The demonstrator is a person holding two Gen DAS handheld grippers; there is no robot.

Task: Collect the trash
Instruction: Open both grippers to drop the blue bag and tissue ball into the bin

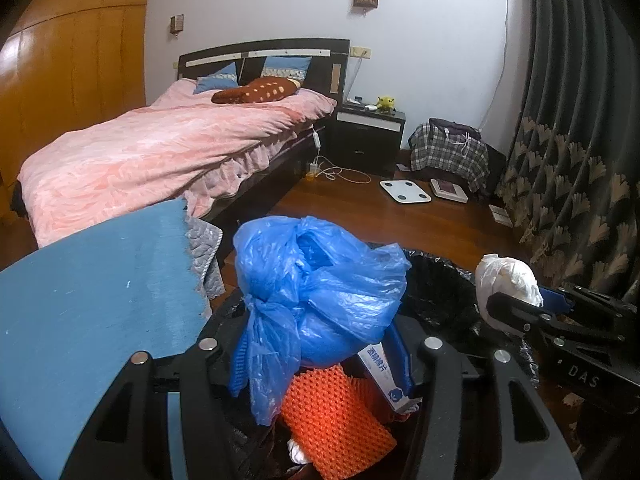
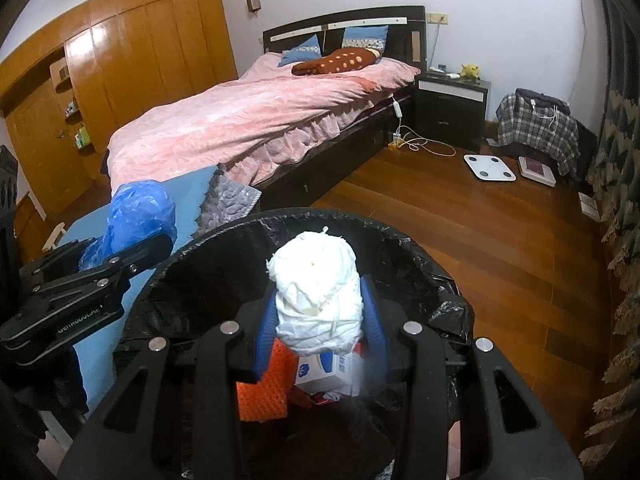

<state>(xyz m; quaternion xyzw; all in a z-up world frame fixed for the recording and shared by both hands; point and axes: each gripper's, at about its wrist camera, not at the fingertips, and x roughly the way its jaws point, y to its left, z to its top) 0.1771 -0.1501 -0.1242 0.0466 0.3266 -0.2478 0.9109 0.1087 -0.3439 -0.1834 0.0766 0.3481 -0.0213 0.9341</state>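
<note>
Both tools gripping — right tool [image 2: 318, 316] holds white wad [image 2: 318, 292], left tool [image 1: 320, 344] blue bag [image 1: 316, 280]; I see bin [image 2: 404, 248] straight below both.

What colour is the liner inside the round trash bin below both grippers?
Black; the crinkled plastic liner shows best in the right wrist view.

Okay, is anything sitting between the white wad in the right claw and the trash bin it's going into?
Nothing visible. The white paper wad, held in the right claw, hangs over the open black-lined bin. Below it lie only an orange mesh piece and a small box, already inside.
</note>
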